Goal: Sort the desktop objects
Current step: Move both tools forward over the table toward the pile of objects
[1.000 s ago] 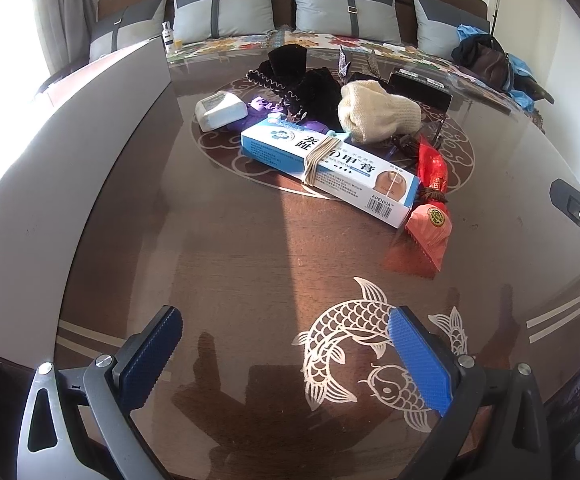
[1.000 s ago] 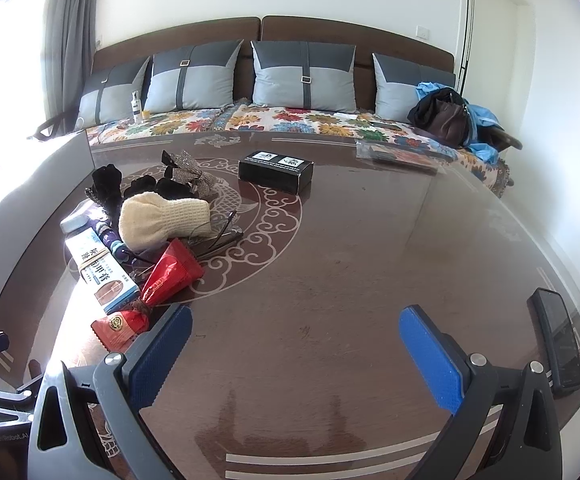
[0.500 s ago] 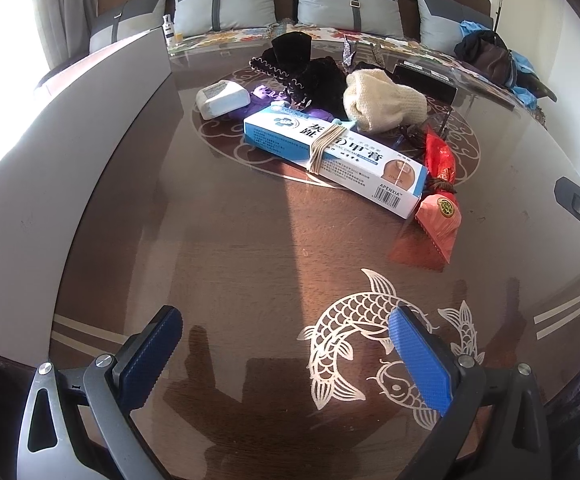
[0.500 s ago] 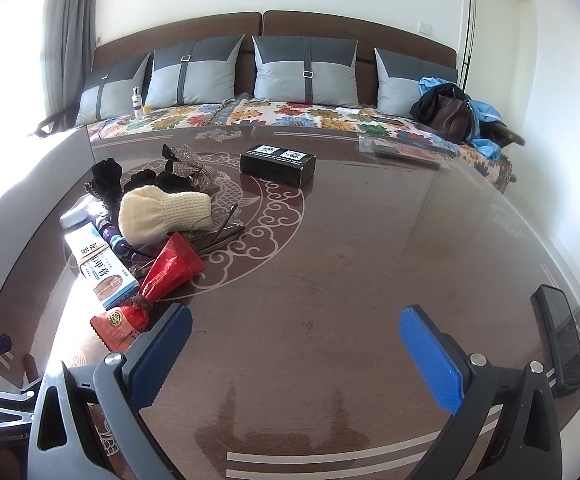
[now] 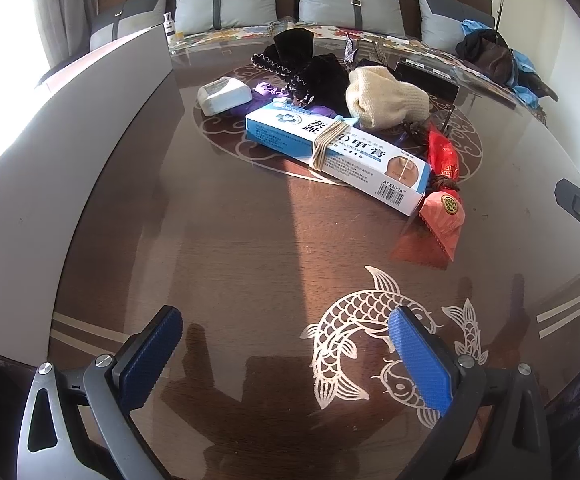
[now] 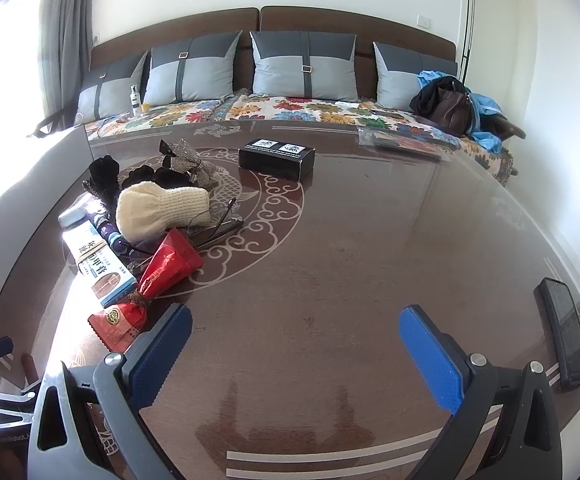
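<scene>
Glossy wood table; knitted cream mitt; shiny red foil packet.

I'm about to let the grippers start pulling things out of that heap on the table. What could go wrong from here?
The blue-and-white box lies against the cream knitted pouch and the red packet, so lifting it may drag or scatter them. The eyeglasses sit partly under the heap and could be bent. The phone lies near the table edge beside the right gripper; a careless swing might knock it off.

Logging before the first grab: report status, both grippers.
Left gripper open, empty, over table. Right gripper open, empty. Blue-and-white rubber-banded cream carton untouched ahead of left, in the pile. Red foil packet against its near end.
</scene>
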Demonstrator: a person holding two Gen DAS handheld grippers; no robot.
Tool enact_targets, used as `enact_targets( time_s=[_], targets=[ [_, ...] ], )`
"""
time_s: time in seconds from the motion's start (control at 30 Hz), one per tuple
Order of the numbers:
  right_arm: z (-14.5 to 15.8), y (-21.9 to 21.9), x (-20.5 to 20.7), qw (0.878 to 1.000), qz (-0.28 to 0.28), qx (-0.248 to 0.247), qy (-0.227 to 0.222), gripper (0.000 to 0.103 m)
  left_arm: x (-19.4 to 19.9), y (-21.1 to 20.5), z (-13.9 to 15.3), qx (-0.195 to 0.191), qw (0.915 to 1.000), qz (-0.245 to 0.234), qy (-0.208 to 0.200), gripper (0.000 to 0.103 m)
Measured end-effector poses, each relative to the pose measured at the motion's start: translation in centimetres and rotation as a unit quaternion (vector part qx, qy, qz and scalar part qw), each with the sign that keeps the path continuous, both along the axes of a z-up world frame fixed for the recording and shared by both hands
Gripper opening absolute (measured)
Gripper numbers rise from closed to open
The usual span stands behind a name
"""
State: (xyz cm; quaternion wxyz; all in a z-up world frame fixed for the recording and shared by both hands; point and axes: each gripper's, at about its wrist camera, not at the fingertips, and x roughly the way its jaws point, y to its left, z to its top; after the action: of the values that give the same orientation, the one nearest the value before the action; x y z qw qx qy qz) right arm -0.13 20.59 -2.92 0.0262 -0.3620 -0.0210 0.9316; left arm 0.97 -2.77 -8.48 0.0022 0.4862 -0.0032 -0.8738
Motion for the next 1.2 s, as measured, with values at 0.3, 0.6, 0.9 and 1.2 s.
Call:
enact_targets(
  time_s=[0.3, 0.6, 0.9, 1.2],
  targets=[
    [-0.15, 0.04, -0.09, 1.000, -0.001, 0.000, -0.002, 0.103, -0.14, 0.02, -0.23, -0.002, 1.0000, 0.000, -0.005, 0.103],
    [-0.24, 0.10, -0.04, 1.000, -0.001, -0.002, -0.002, 0.103, -0.18, -0.03, -0.33, -0.002, 1.0000, 0.000, -0.006, 0.103],
    [-0.27, 0.09, -0.05, 1.000, -0.001, -0.001, -0.002, 0.103, -0.15, -0.09, -0.53, -0.002, 1.0000, 0.000, -0.006, 0.103],
    [-0.83, -0.07, -0.35, 1.000, 0.001, 0.001, -0.015, 0.103, -0.28, -0.22, -0.72, -0.002, 0.9999, -0.002, -0.011, 0.103]
  ],
)
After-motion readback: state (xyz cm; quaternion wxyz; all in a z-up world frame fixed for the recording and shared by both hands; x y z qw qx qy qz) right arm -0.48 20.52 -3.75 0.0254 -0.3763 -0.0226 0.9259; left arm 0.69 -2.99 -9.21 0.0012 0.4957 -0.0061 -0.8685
